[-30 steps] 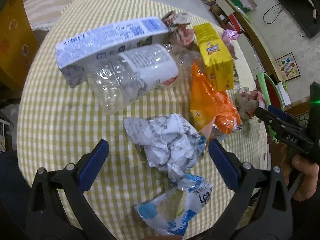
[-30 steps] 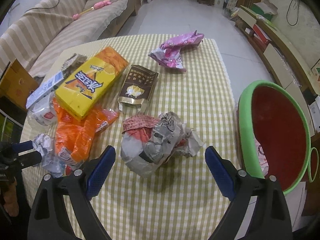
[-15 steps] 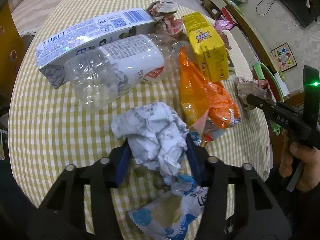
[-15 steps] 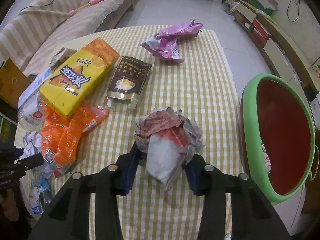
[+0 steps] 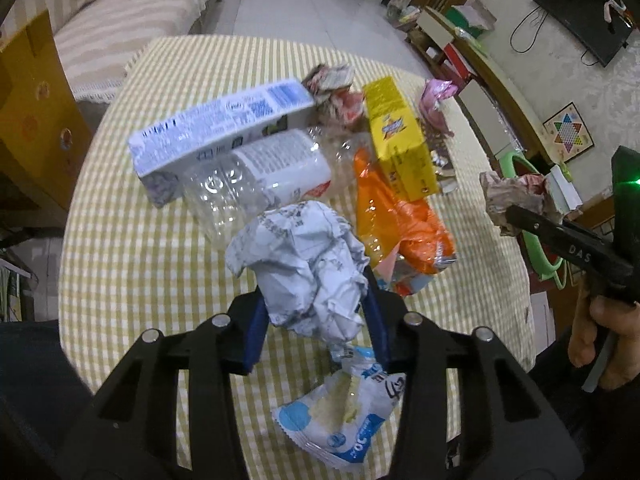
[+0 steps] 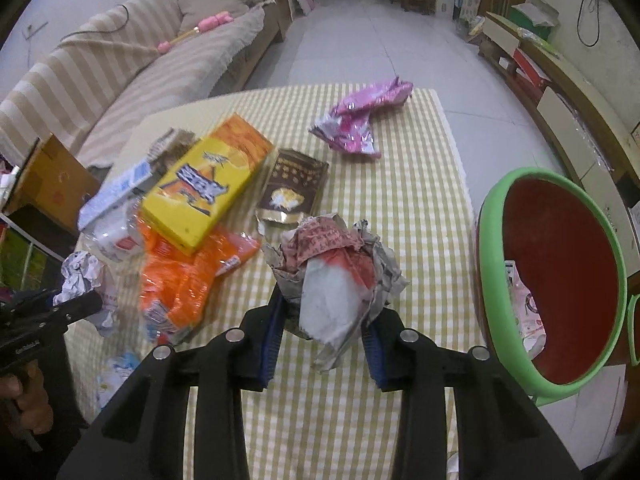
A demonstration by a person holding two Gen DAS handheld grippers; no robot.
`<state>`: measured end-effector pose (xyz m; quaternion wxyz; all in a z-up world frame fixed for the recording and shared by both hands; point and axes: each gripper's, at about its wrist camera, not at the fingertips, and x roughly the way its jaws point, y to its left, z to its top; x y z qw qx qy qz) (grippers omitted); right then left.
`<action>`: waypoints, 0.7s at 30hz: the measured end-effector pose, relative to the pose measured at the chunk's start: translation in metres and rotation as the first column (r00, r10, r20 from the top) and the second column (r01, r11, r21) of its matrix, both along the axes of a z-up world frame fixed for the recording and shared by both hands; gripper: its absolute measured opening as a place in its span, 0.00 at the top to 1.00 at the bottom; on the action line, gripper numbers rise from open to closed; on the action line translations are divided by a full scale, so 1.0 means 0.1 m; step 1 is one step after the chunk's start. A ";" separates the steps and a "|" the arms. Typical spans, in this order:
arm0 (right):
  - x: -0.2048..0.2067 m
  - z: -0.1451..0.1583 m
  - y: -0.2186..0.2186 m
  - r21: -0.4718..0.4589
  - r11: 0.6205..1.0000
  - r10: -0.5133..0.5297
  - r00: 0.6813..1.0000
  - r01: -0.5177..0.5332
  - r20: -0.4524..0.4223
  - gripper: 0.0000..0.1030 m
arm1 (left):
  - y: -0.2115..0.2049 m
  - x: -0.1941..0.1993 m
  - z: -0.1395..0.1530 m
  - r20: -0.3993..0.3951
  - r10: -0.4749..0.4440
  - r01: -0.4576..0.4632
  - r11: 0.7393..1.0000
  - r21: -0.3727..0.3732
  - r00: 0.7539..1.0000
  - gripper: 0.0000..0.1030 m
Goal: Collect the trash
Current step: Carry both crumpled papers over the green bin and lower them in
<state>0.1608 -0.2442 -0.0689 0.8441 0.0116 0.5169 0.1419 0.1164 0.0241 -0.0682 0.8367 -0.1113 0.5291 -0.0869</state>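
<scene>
Both crumpled paper wads look light and springy, so the left gripper (image 5: 316, 312) clamps the white paper ball (image 5: 304, 272) and the right gripper (image 6: 324, 328) the reddish paper wad (image 6: 332, 272) across their bulk, jaws having just been closing.

The left gripper (image 5: 316, 312) is a black plastic frame of flat, ribbed arms with long open slots, spreading from six o'clock toward the middle of its own view. Four round silver screw heads sit on the arm joints. Its fingers (image 5: 253, 332) carry blue pads. The right gripper (image 6: 324, 332) is built the same: black slotted arms, four silver screws, blue ridged pads. Seen side-on at three o'clock in the left view, it bears white letters "DAS" and a green light glows above it. Dark clothing shows at eight o'clock.
</scene>
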 end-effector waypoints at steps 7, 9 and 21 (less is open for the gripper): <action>-0.05 0.16 -0.08 0.022 1.000 -0.018 0.999 0.017 0.028 0.67 | -0.07 -0.01 0.18 0.042 -0.025 0.024 1.000 0.012 0.999 0.60; -0.05 0.18 -0.12 0.027 0.999 -0.025 0.999 0.024 0.035 0.67 | -0.14 0.03 0.24 0.053 -0.036 0.036 0.999 0.010 0.998 0.60; -0.06 0.44 -0.59 0.069 0.990 -0.127 0.988 0.121 0.086 0.67 | -0.85 0.36 0.62 0.126 -0.170 0.173 0.985 -0.017 0.977 0.60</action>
